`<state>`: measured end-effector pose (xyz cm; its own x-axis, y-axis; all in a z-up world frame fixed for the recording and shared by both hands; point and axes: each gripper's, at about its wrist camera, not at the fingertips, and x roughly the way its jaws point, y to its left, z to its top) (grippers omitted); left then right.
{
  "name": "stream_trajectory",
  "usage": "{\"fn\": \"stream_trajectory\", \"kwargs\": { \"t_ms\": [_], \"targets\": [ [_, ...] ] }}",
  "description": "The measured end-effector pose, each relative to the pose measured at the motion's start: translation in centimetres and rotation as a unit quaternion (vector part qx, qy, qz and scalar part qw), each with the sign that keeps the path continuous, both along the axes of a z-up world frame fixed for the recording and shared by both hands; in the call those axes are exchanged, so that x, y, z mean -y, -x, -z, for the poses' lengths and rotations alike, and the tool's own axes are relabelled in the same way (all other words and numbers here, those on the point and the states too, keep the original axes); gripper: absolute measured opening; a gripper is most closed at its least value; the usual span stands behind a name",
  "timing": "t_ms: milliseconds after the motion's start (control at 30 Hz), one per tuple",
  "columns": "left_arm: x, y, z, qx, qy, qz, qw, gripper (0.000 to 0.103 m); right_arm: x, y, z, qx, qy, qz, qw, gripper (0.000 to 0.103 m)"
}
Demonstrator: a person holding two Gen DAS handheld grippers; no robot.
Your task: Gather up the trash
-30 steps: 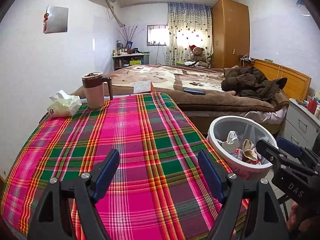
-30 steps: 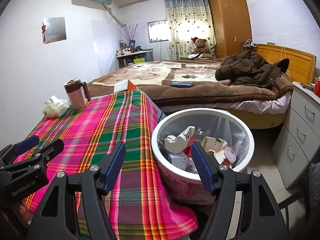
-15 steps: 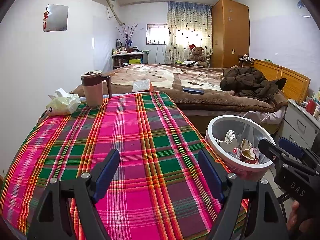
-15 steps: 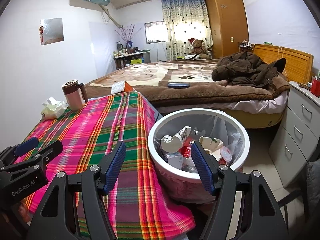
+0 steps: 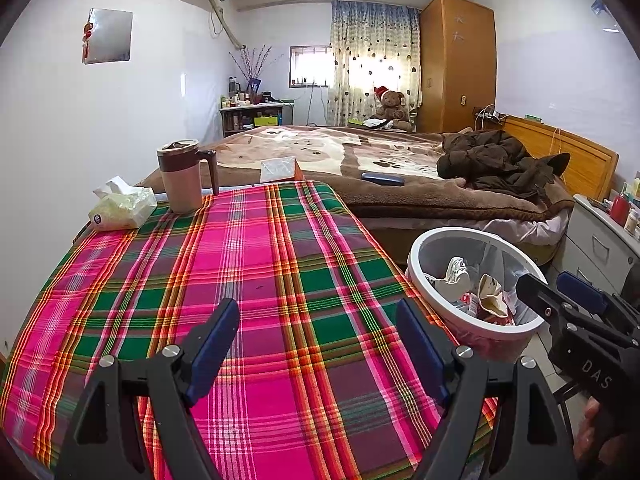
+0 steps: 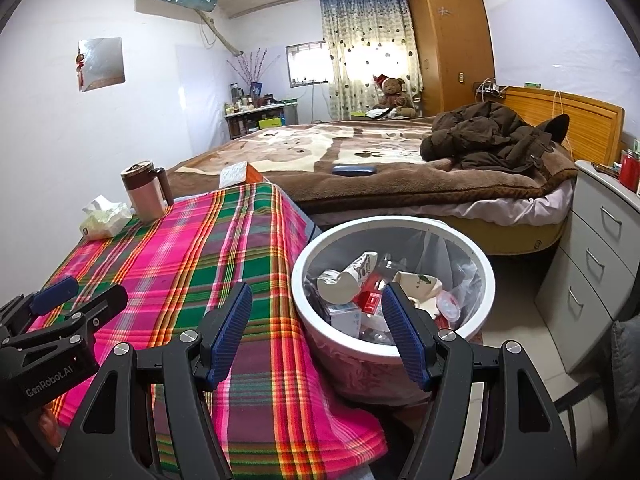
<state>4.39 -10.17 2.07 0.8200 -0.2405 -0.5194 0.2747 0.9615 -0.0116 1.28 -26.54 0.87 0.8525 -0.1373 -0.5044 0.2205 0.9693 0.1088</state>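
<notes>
Plaid tablecloth lies bare beside the full trash bin.

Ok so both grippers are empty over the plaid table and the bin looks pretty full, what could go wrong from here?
1. The trash bin sits hard against the table's edge, heaped with cups and wrappers; a nudge could spill it.
2. The tissue pack and lidded mug stand close together at the far corner; grabbing the tissues as trash might topple the mug.
3. The open left gripper and right gripper hover close together and could collide.
</notes>
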Motion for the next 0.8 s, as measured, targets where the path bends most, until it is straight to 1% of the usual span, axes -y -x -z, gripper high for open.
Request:
{"fn": "stream_trajectory", "kwargs": {
  "t_ms": [800],
  "targets": [
    [-0.24,-0.02,-0.01,-0.004,0.002,-0.003,1.0,0.082,-0.3,-0.09,-0.01,0.001,0.001,-0.001,1.0,0.069]
  ]
}}
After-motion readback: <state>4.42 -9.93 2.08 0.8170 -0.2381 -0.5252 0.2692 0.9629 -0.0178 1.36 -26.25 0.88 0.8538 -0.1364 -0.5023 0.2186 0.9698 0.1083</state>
